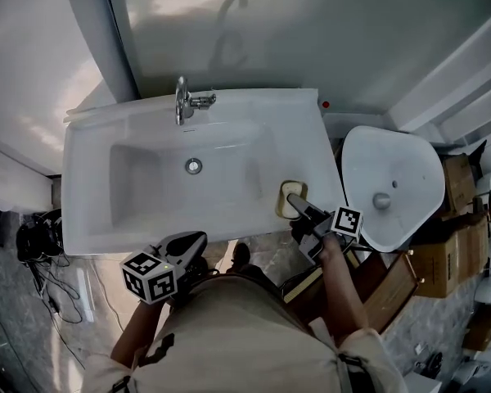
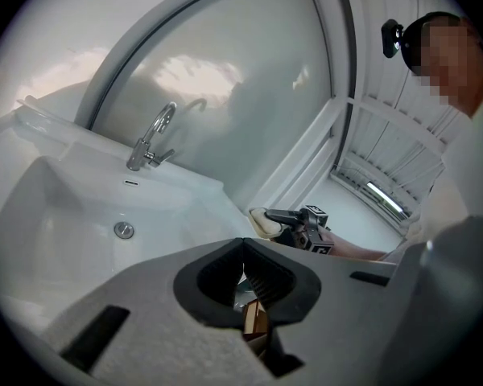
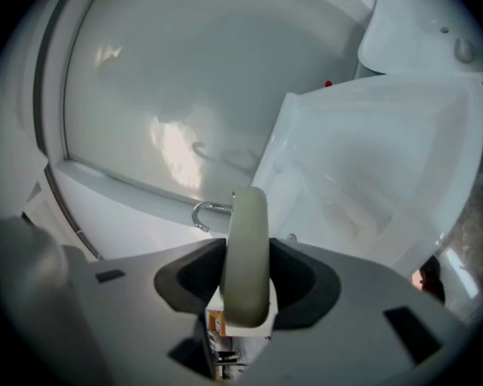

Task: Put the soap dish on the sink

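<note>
The right gripper (image 1: 299, 210) pinches the soap dish (image 1: 288, 196) edgewise at the sink (image 1: 90, 142) ledge for placing, while the left gripper (image 2: 243, 273), pressed together, waits empty.

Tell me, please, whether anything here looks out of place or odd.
A second, loose basin lies right of the sink, propped among cardboard boxes rather than installed, and cables sprawl on the floor at the left. The soap dish, clamped in the right gripper, looks normal.
</note>
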`<state>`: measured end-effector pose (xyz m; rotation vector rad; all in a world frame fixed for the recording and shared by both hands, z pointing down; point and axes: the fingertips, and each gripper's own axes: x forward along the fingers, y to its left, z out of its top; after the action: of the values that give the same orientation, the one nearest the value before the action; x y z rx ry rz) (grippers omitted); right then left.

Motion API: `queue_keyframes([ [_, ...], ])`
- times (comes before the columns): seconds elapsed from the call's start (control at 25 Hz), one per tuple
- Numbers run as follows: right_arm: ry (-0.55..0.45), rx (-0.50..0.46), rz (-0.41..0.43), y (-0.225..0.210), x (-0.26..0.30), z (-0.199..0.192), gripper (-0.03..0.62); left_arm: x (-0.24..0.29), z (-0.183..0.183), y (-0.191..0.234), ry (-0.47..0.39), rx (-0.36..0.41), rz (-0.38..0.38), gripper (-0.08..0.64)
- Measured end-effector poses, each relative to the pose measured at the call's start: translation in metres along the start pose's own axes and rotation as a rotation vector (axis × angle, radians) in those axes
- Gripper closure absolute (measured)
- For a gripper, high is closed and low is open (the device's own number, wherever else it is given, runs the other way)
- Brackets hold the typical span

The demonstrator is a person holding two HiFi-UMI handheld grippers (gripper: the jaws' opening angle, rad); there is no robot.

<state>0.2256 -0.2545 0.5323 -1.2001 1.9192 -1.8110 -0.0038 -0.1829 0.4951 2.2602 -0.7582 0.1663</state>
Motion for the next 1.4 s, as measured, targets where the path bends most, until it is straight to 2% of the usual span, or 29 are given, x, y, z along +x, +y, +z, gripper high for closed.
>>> queue_keyframes([
  [0.16, -0.007, 0.006, -0.016, -0.029, 0.011, 0.043, 0.425, 0.015, 0.006, -0.005, 0.006, 0.015, 0.017, 0.54],
  [0.28, 0.011, -0.04, -0.028, -0.049, 0.026, 0.074, 0.425, 0.022, 0.008, -0.006, 0.007, 0.016, 0.036, 0.54],
  [0.52, 0.053, -0.065, -0.079, -0.082, 0.055, 0.111, 0.425, 0.027, 0.012, 0.0, 0.007, 0.008, 0.078, 0.54],
  [0.92, 0.135, -0.127, -0.162, -0.121, 0.081, 0.131, 0.425, 0.026, 0.02, 0.012, -0.013, -0.019, 0.139, 0.54],
  [1.4, 0.209, -0.238, -0.247, -0.142, 0.094, 0.142, 0.423, 0.033, 0.017, 0.017, -0.002, -0.042, 0.148, 0.54],
])
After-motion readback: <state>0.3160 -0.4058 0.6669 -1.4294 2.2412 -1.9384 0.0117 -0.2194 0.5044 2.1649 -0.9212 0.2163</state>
